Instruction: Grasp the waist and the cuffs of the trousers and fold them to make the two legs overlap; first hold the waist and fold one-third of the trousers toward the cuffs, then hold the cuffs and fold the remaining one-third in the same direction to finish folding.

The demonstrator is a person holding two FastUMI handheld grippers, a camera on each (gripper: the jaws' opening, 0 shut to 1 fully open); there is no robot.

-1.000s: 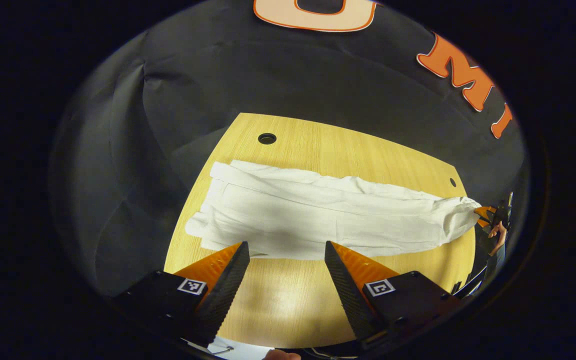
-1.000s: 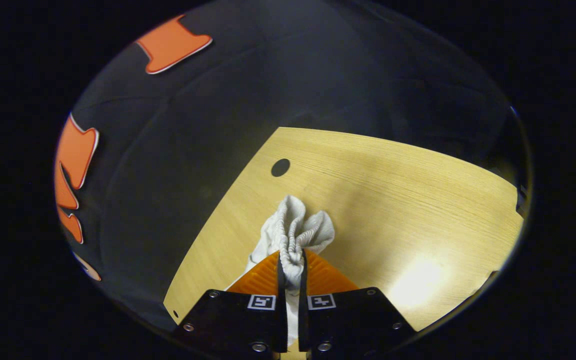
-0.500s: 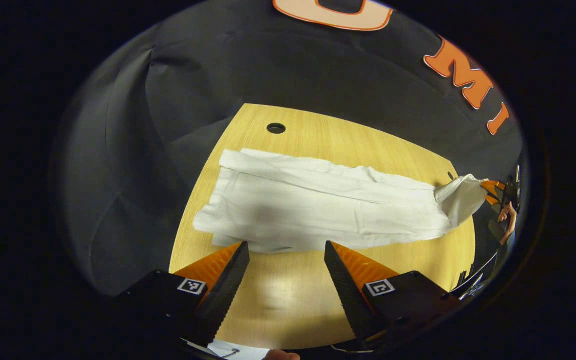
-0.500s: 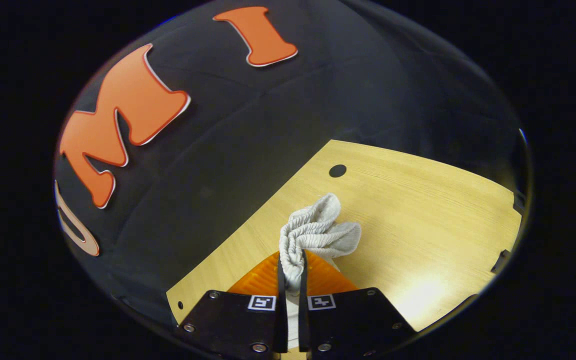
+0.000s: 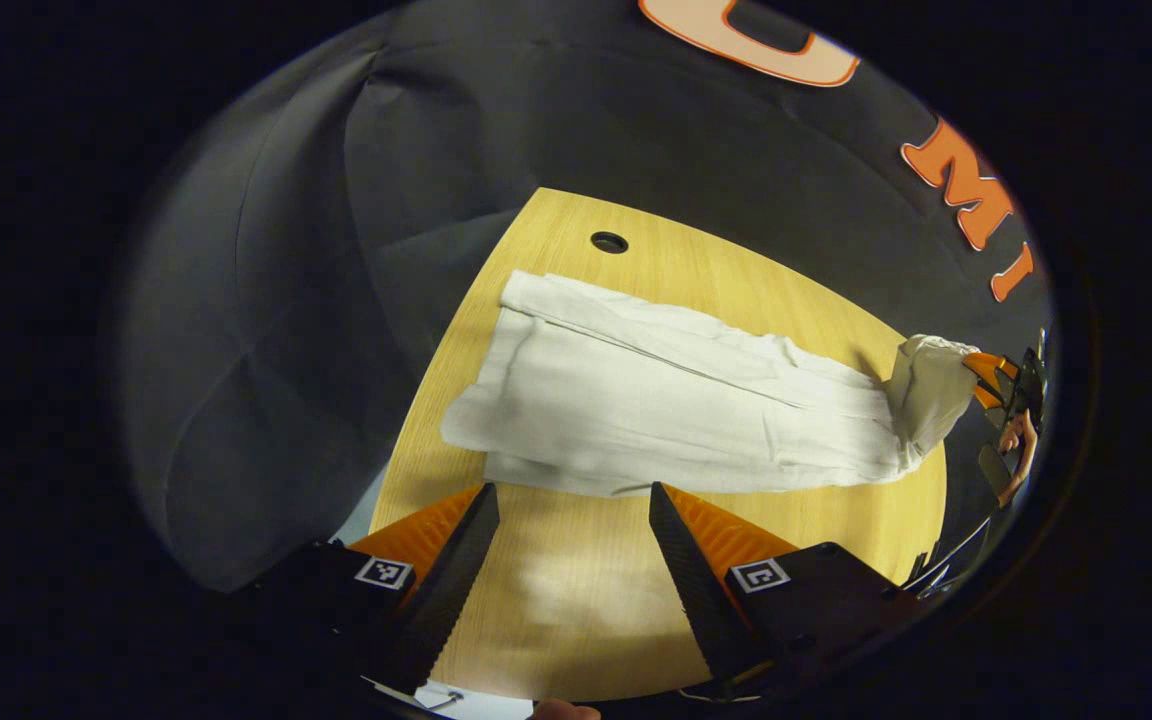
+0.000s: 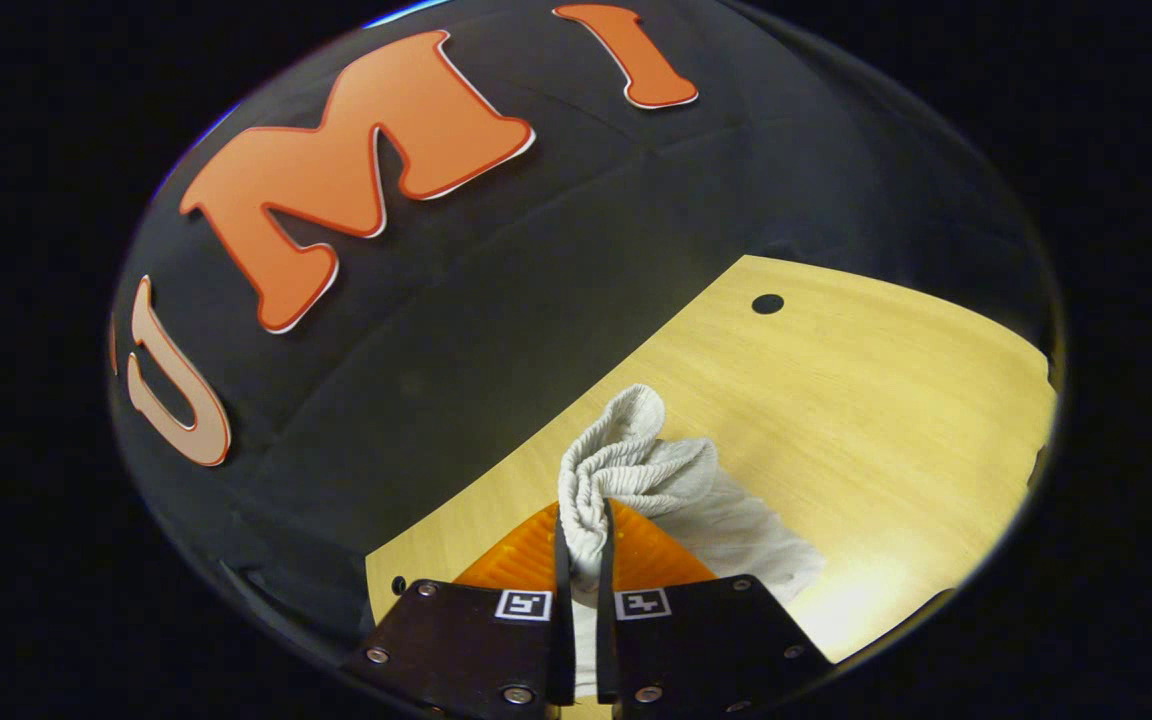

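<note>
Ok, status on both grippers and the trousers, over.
Left gripper open, over bare table. Right gripper shut on bunched waist, lifted off the table. Trousers otherwise lying flat, legs overlapped. Nothing in the way.

Cloth, wood grain and ridged plastic

The trousers (image 5: 676,410) are matt, creased white cloth, with a ribbed elastic waist (image 6: 626,470) bunched up. The table (image 5: 586,600) is light wood-grain laminate, smooth with a soft sheen. The left gripper (image 5: 574,555) has finely ridged fingers (image 5: 456,570); the right gripper (image 6: 582,540) has matt bodywork with shiny metal screws (image 6: 517,693).
</note>
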